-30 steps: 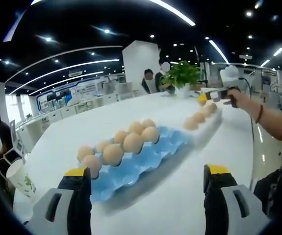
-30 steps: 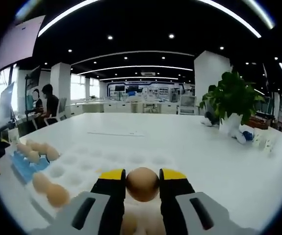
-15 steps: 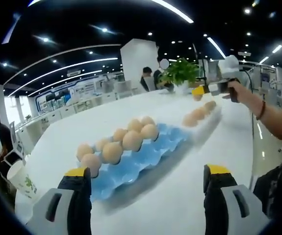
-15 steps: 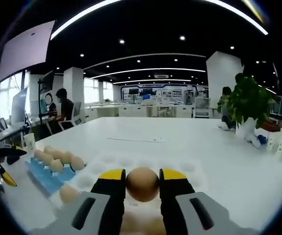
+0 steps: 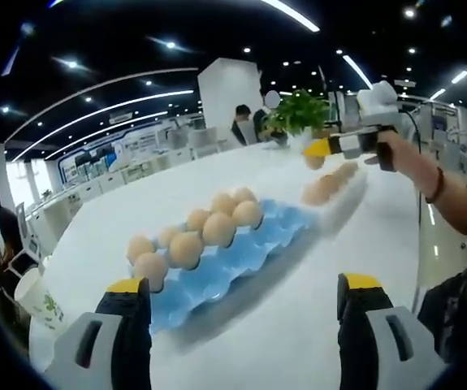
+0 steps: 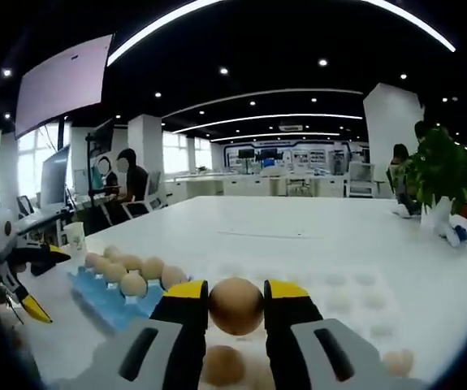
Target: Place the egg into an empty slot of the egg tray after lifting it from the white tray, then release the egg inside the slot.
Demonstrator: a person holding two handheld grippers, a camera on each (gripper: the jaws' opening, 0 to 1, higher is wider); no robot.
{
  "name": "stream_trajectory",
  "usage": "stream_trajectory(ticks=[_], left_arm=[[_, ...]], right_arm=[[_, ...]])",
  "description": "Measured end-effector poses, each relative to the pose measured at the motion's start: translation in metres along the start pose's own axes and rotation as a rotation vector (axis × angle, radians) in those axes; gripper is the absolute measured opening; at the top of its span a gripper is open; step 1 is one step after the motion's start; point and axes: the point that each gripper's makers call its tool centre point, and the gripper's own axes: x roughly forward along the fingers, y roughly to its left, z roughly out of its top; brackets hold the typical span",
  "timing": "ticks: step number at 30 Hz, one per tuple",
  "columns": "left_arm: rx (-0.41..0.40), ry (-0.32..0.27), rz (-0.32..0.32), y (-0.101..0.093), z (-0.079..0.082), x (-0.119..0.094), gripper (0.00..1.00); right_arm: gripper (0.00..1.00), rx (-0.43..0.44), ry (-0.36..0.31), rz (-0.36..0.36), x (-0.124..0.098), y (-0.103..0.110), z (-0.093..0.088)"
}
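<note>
Carrying a lifted egg [image 6: 235,305] pinched in the right claw [image 6: 235,302]; blue tray [image 6: 107,291] sits ahead-left, placing and release remain; left claw [image 5: 241,294] gapes empty.

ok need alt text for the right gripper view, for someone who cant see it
The right gripper holds a brown egg between its yellow-tipped jaws above a white table. To its left sits a blue egg tray with eggs in it, a white tray lies beneath and right, and a potted plant stands far right.
</note>
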Motion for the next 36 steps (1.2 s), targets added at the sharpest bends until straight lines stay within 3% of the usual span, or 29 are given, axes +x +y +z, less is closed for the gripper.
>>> stream_trajectory(ticks=[11,24,36], left_arm=[[-0.022,0.013,-0.004,0.002,-0.003,-0.004,0.97],[-0.029,0.023,0.018,0.01,-0.01,-0.007,0.96],[-0.033,0.033,0.023,0.011,-0.013,-0.007,0.96]], right_arm=[[0.28,-0.014,0.032,0.117,0.025,0.052,-0.009],[0.28,-0.018,0.059,0.167,0.047,0.077,-0.021],[0.28,-0.05,0.064,0.192,0.058,0.087,-0.024]])
